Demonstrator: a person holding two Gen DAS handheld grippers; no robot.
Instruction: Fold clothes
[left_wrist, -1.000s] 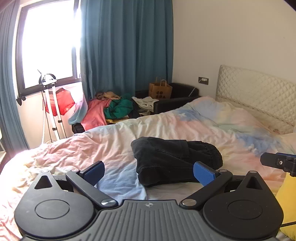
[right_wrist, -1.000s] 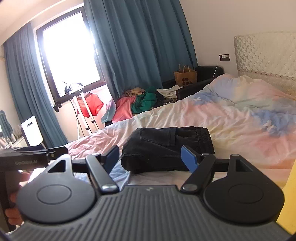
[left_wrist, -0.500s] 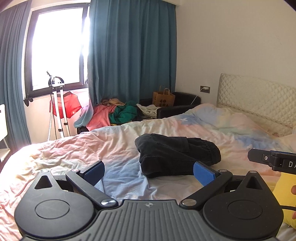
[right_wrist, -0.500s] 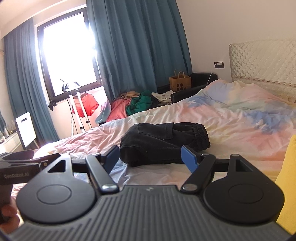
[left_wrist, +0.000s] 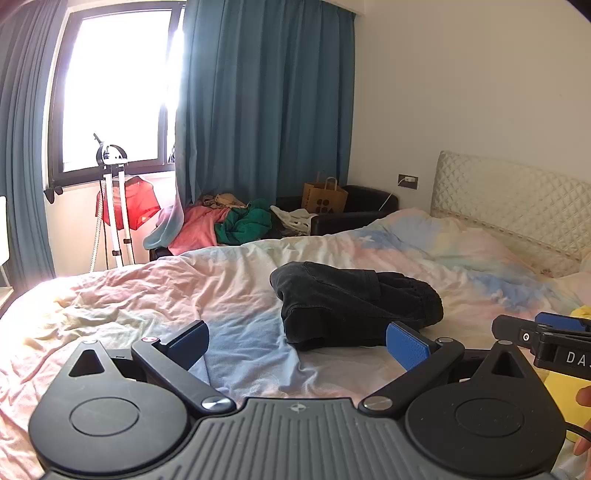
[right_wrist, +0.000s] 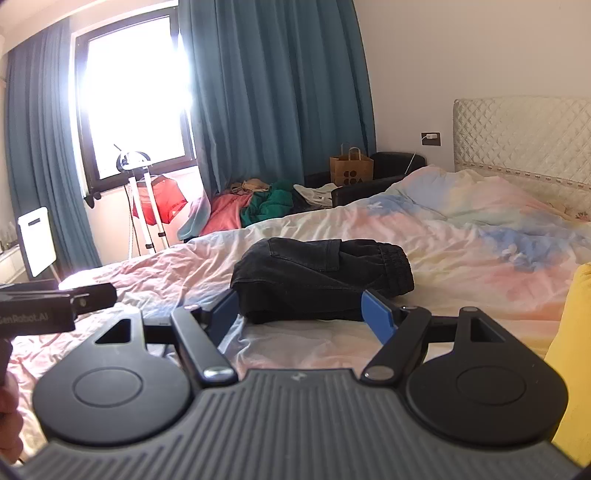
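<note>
**Black pants sit folded on the bed**

Black pants (left_wrist: 354, 302) lie in a folded bundle in the middle of the bed (left_wrist: 229, 284), on a sheet of pink, blue and yellow. The left hand-held gripper (left_wrist: 297, 341) is wide open and holds nothing. The right hand-held gripper (right_wrist: 299, 314) is wide open too, with nothing in it. Both hang just in front of the pants. A pile of clothes (right_wrist: 258, 206) sits far back by the blue curtain (right_wrist: 280, 92).

Bedroom by a bright window (left_wrist: 110, 85)
Teal curtains (left_wrist: 266, 99) hung centre frame; a paper bag (left_wrist: 324, 195) stood below them, a quilted headboard (left_wrist: 517, 199) at right.
</note>
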